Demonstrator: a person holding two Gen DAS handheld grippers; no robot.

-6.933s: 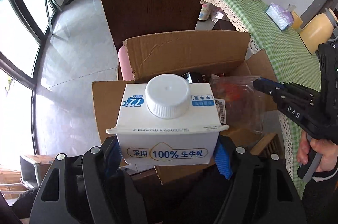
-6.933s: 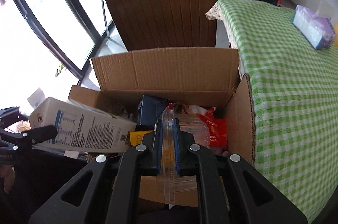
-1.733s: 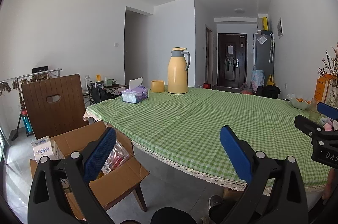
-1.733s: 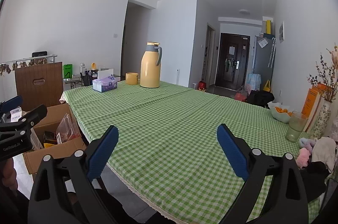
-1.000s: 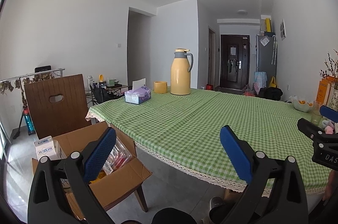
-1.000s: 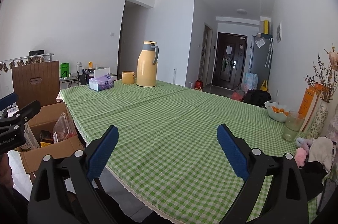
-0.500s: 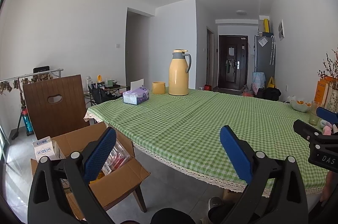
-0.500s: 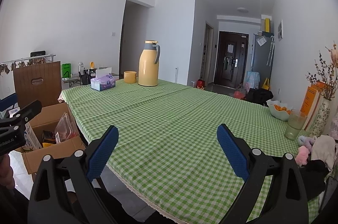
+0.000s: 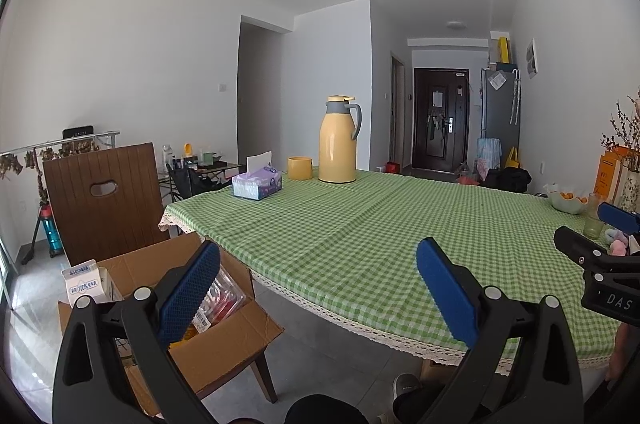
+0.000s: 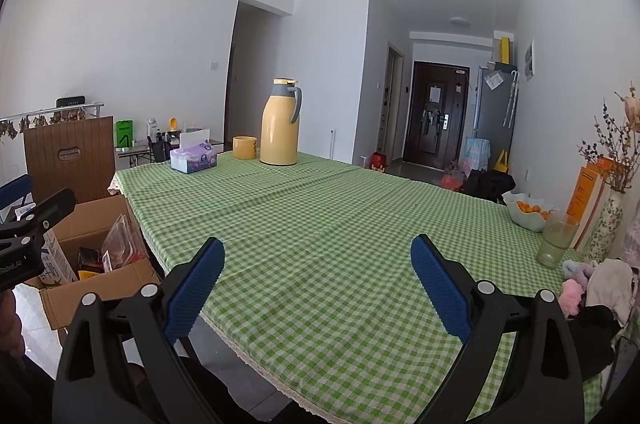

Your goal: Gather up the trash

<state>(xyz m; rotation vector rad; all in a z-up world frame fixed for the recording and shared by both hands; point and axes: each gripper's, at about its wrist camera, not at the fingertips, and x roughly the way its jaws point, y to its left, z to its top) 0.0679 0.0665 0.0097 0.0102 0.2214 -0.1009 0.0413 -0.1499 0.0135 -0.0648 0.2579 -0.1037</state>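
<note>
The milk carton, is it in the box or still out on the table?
In the box. The milk carton stands upright inside the cardboard box on the chair beside the table.

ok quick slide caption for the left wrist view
Left gripper open and empty above the green checked table, milk carton upright in the cardboard box.

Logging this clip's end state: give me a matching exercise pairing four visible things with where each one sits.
Things:
1. milk carton
2. tissue box
3. yellow thermos jug
4. drinking glass

Places:
a. near the bowl of oranges, at the table's right side
b. upright inside the cardboard box
c. beside the yellow cup at the table's far end
d. near the table's far left corner, a tissue sticking up

Pairs: 1-b, 2-d, 3-c, 4-a
</note>
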